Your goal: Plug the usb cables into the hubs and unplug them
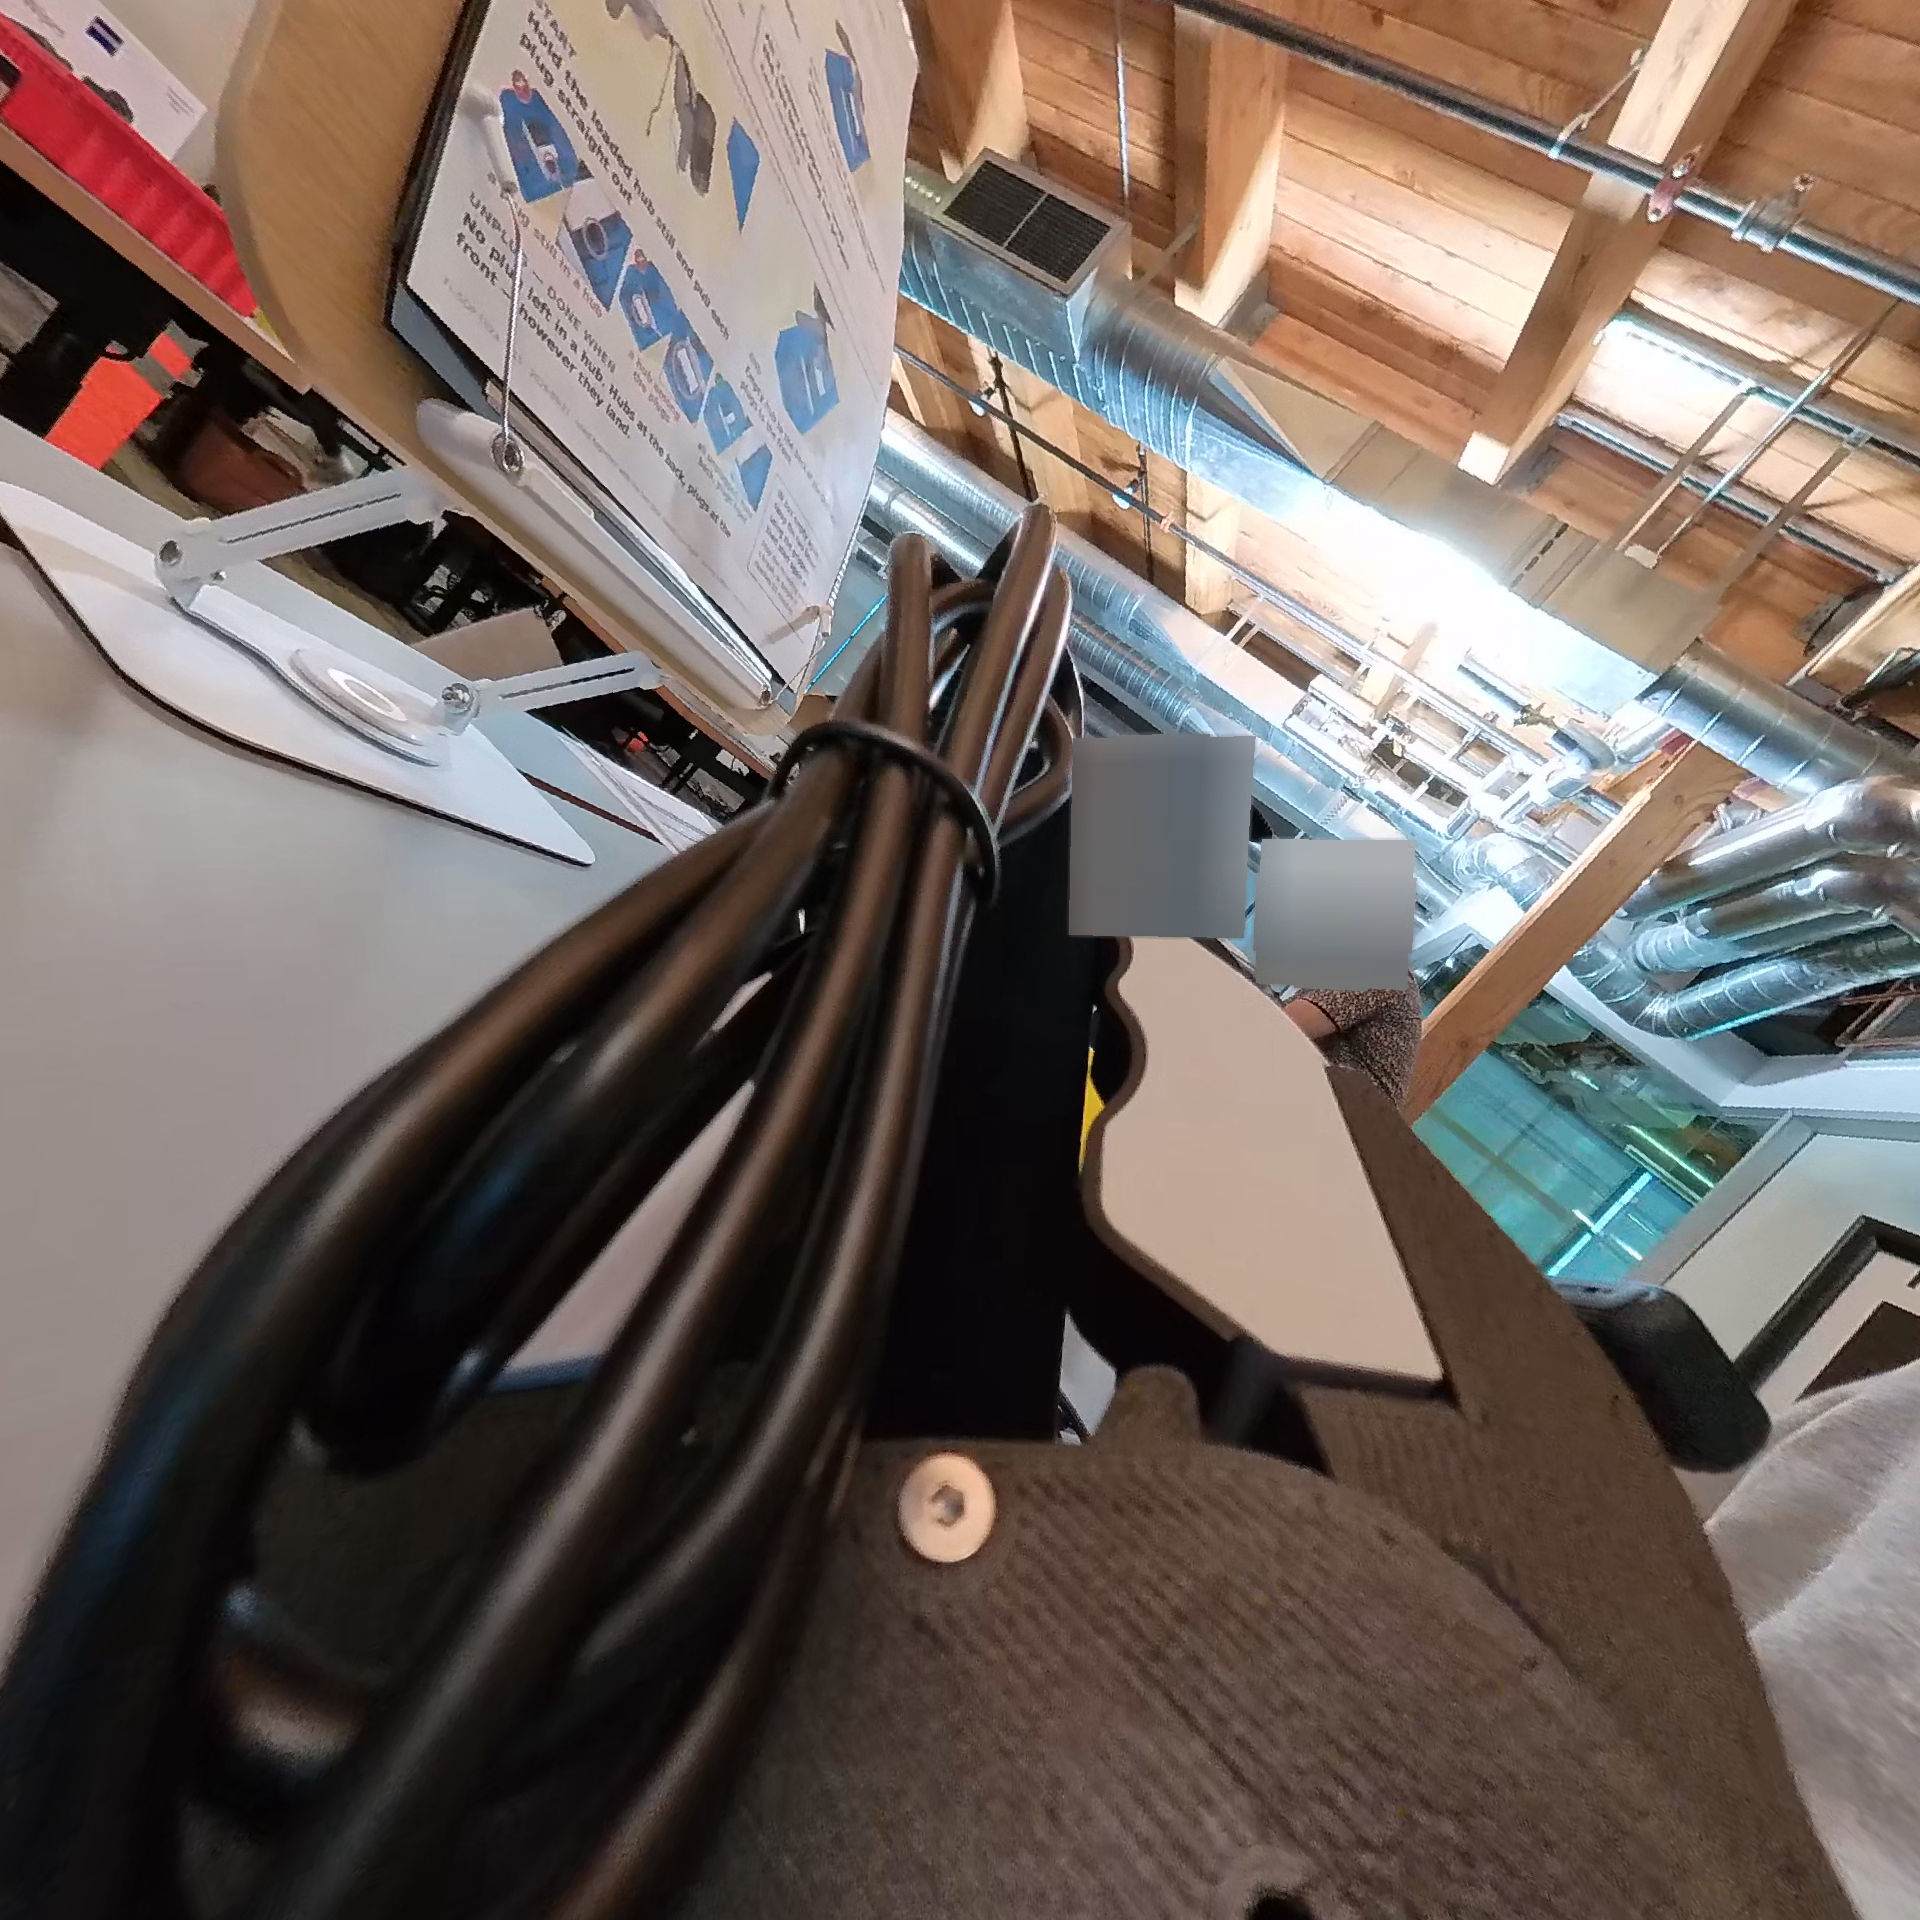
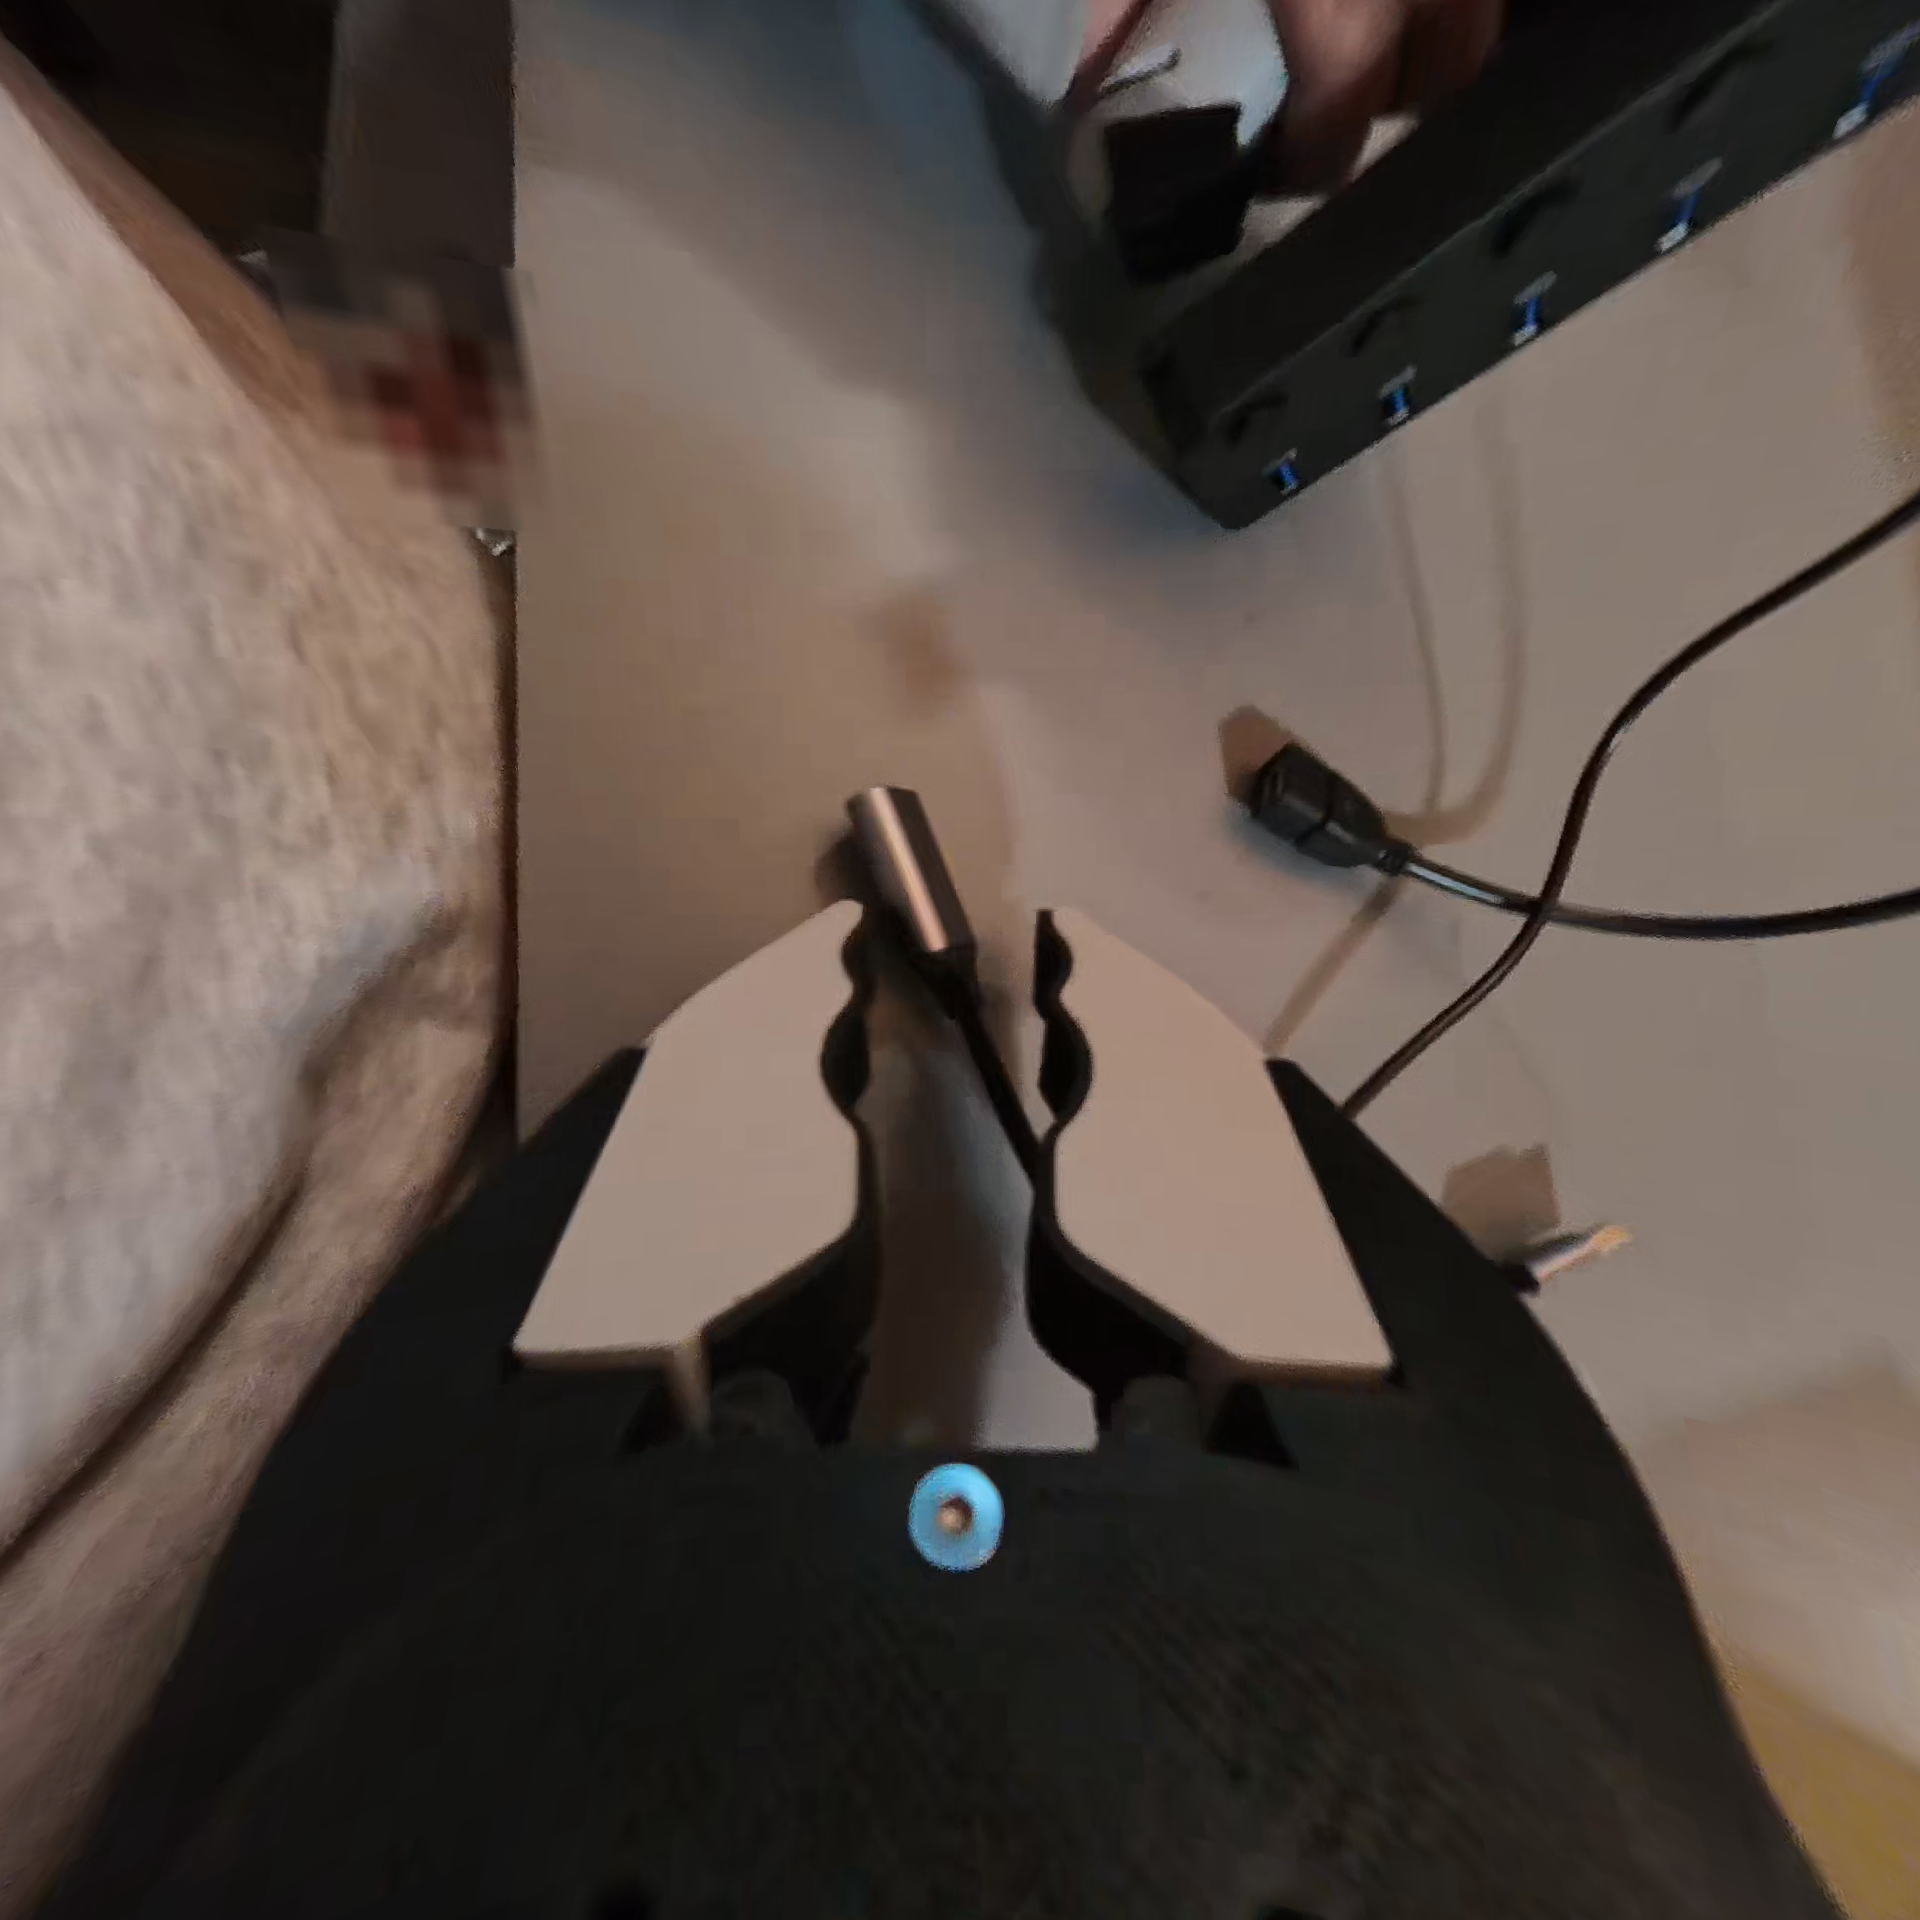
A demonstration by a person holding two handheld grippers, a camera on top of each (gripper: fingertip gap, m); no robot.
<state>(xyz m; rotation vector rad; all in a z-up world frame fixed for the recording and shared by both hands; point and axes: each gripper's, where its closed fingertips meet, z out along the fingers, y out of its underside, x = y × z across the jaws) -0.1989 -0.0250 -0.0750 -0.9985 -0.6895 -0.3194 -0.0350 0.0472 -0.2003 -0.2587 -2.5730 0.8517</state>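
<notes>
In the left wrist view my left gripper (image 1: 1013, 935) points up toward the ceiling and is shut on a black hub (image 1: 987, 1091), held edge-on against the white right pad (image 1: 1226, 1143). The hub's tied black cable bundle (image 1: 727, 1039) drapes over and hides the left finger. In the right wrist view the long black hub (image 2: 1455, 312) with blue ports hangs at top right. My right gripper (image 2: 951, 925) is open low over the table. A silver USB plug (image 2: 914, 873) lies just at its fingertips, its cable running back between the fingers. A black USB plug (image 2: 1314, 810) lies to the right.
A tilted stand with a printed sheet (image 1: 665, 260) and a white base (image 1: 312, 675) stands on the white table (image 1: 156, 1039). A person's light sleeve (image 2: 208, 831) fills the left beside the table edge. Thin black cables (image 2: 1662, 914) trail right. A small tag (image 2: 1558, 1236) lies nearby. My right fingertips sit around 20 centimeters from my left ones.
</notes>
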